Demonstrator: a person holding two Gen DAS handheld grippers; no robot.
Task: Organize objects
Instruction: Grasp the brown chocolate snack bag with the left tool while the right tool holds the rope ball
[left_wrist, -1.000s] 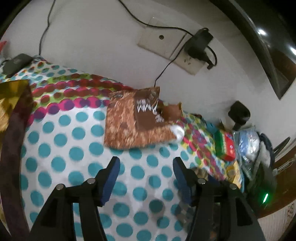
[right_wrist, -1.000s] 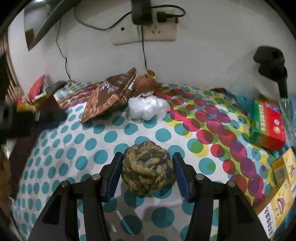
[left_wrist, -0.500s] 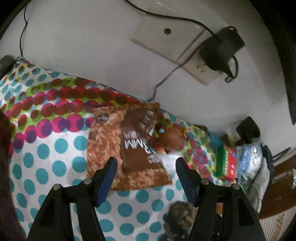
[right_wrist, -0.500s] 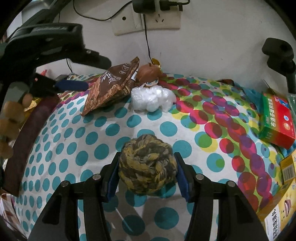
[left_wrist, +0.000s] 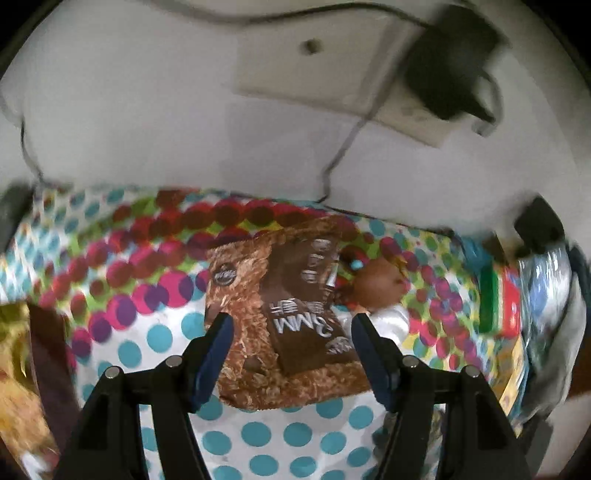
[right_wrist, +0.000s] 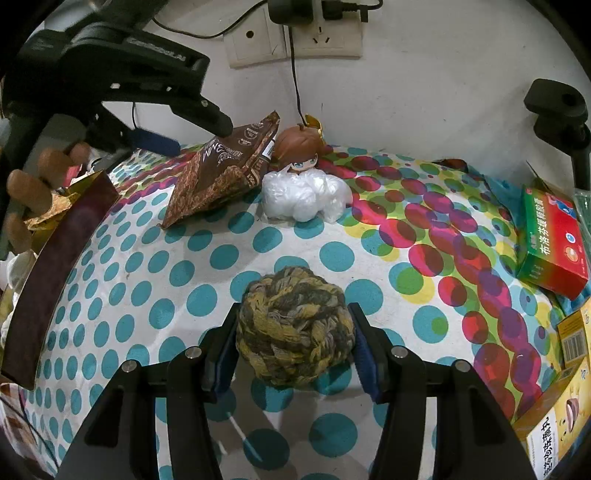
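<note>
My right gripper (right_wrist: 293, 310) is shut on a yellow-and-brown rope ball (right_wrist: 295, 325), which rests on the dotted cloth (right_wrist: 147, 277). A brown snack bag (left_wrist: 251, 332) lies near the wall, one end propped up, and the right wrist view shows the same snack bag (right_wrist: 221, 173). My left gripper (left_wrist: 291, 319) hangs open over it, with the bag showing between the fingers and no contact visible. From the right wrist view, the left gripper (right_wrist: 184, 134) is above the bag's left end. A small brown-haired doll (right_wrist: 299, 147) and a white crumpled plastic bag (right_wrist: 306, 195) sit beside the snack bag.
A green-and-red medicine box (right_wrist: 550, 240) and yellow boxes (right_wrist: 561, 406) line the right edge. A dark-rimmed gold box (right_wrist: 55, 258) stands at the left, by the person's hand (right_wrist: 29, 188). Wall sockets (right_wrist: 295, 40) with a hanging cable are behind, and a black stand (right_wrist: 557, 107) is at the back right.
My left gripper has moved toward the wall and now sits over the snack bag, its jaws a little wider. The right gripper has kept still on the rope ball.
</note>
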